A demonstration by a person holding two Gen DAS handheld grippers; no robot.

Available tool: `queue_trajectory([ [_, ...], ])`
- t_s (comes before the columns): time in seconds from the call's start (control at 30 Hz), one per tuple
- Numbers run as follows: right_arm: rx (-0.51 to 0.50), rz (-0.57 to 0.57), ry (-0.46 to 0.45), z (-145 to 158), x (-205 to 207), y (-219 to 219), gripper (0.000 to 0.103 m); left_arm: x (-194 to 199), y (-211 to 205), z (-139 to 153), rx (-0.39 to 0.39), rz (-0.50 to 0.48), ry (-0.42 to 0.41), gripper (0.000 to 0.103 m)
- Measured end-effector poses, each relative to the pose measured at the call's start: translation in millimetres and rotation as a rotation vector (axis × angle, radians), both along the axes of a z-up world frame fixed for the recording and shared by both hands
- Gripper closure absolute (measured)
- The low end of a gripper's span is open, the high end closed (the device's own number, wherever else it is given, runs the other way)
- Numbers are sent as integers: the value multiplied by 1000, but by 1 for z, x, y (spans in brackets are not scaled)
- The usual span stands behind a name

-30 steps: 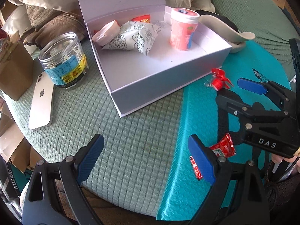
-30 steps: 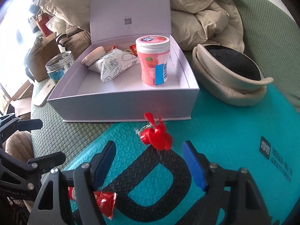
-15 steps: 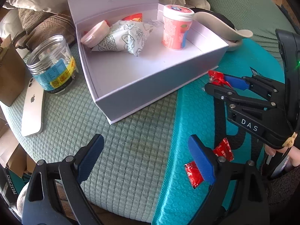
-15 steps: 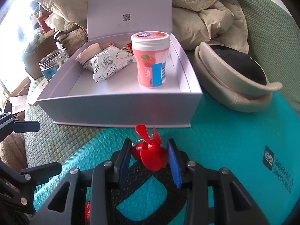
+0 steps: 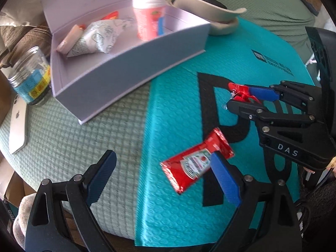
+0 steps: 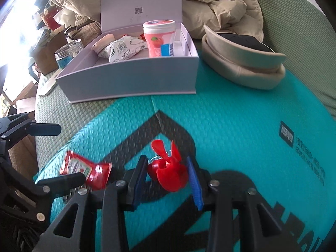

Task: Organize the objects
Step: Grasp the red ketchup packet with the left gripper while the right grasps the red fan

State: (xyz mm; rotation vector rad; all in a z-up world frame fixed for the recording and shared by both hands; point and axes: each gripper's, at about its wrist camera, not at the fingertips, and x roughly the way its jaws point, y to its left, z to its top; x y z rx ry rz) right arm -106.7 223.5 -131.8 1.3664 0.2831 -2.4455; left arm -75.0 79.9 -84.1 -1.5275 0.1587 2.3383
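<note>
Red ketchup packet [image 5: 197, 163], teal bubble-textured mailer [image 6: 241, 113], lilac box [image 6: 134, 79]

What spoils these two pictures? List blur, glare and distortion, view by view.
Left wrist view: motion blur smears the lilac box and jar; the ketchup packet stays readable; fisheye bends the edges. Right wrist view: window glare washes out the upper left; the red toy in the right gripper is sharp.

Glass jar [image 5: 29, 77] with blue-yellow label, beside white phone [image 5: 17, 126] lying flat; beige cap [image 6: 241, 63] on teal padded mailer [image 6: 241, 121]; cream puffer jacket [image 6: 220, 6] heaped behind; brown cardboard box [image 6: 45, 56] at left
</note>
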Motion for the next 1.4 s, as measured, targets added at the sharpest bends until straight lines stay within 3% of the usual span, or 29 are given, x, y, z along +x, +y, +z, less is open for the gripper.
queue_trajectory([
  [0.3,-26,49,-36,0,30,4,63,15,6,-3,41,-35,8,12],
  [0.63,-28,69,-61,-4,27,2,54,7,20,-5,-10,-165,66,12],
  [0.7,-32,73,-61,-5,27,1,52,5,17,-6,10,-153,72,16],
  [0.87,-22,78,-59,-6,26,-4,45,8,9,-2,33,-93,82,40],
  [1.1,-28,65,-58,-6,27,-4,45,8,-10,1,61,2,72,66],
  [1.4,-22,63,-58,-7,30,-8,40,20,-30,7,110,54,31,76],
])
